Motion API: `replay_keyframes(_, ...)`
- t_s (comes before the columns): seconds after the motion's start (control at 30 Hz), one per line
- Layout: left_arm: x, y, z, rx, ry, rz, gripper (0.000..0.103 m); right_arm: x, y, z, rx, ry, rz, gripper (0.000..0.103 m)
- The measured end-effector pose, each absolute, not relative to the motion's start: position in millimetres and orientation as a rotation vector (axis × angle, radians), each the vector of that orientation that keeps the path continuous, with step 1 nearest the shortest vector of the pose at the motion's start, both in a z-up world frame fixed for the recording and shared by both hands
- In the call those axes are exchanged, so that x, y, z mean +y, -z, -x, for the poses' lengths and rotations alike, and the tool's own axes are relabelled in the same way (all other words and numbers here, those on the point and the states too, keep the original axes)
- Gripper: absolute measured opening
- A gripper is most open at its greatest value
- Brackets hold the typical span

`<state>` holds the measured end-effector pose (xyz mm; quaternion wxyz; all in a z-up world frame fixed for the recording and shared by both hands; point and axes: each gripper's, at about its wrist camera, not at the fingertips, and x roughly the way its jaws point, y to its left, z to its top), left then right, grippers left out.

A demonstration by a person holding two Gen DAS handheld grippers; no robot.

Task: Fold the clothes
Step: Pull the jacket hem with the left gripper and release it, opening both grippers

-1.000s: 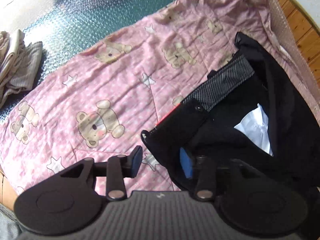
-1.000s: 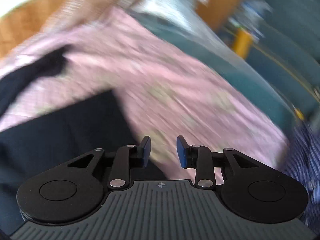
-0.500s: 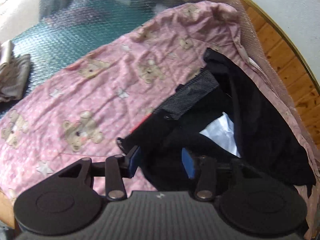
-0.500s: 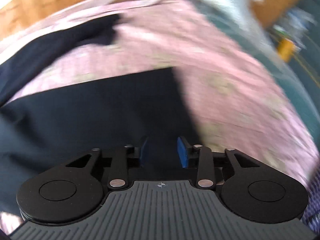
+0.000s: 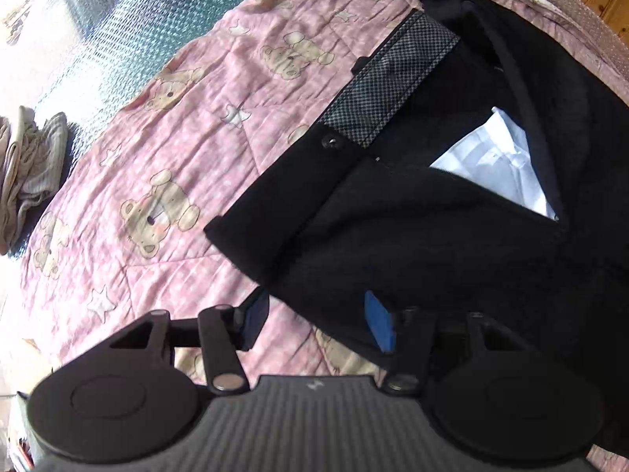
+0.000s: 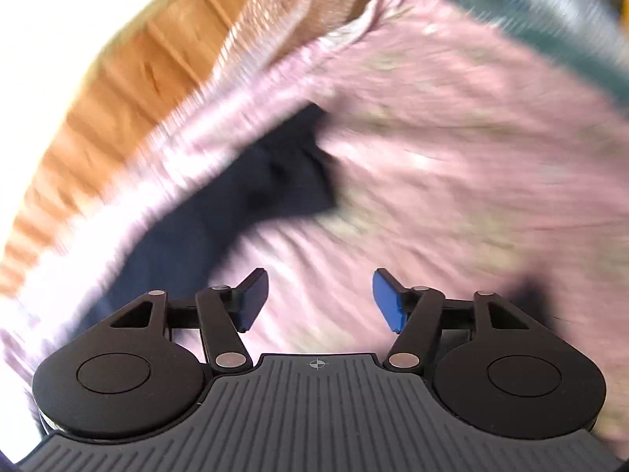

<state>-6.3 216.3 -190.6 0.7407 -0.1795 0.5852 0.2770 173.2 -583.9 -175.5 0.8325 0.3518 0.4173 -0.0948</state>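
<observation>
**Black trousers lie on the pink quilt, both grippers spreading**

Trousers (image 5: 452,212), black, lie crumpled on the pink bear-print quilt (image 5: 165,149), with the patterned waistband lining turned outward and a white pocket lining (image 5: 503,165) showing. The left gripper (image 5: 318,318) points steeply down at the near edge of the trousers; its jaws are opening, one blue pad over black cloth, the other over the quilt, with the trouser edge between them but not pinched. A beige folded garment (image 5: 27,173) sits off the quilt's far side on a green textured mat (image 5: 129,27). The right gripper (image 6: 320,299) hovers over bare quilt (image 6: 452,137), jaws opening wide and empty; a dark trouser part (image 6: 255,196) lies beyond it, blurred.
</observation>
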Motion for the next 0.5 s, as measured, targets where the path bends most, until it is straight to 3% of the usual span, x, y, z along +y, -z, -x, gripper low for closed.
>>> replay_keyframes(0.07, 213, 184, 11, 1.289, -0.626, 0.412, 0.054, -589, 195, -203, 0.850, 0.165, -0.913, 0.066)
replay_keyframes(0.27, 192, 150, 18, 1.253, -0.630, 0.449, 0.054, -585, 229, -300, 0.888, 0.304, -0.881, 0.066)
replay_keyframes(0.3, 189, 144, 17, 1.232, -0.624, 0.484, 0.054, -586, 237, -312, 0.906, 0.340, -0.863, 0.053)
replay_keyframes(0.33, 186, 140, 15, 1.213, -0.621, 0.514, 0.054, -588, 242, -318, 0.911, 0.338, -0.854, 0.003)
replay_keyframes(0.43, 175, 124, -2, 1.140, -0.578, 0.587, 0.054, -590, 223, -299, 0.801, 0.296, -0.852, 0.000)
replay_keyframes(0.5, 166, 114, -20, 1.087, -0.525, 0.628, 0.054, -581, 177, -254, 0.667, 0.229, -0.843, 0.000)
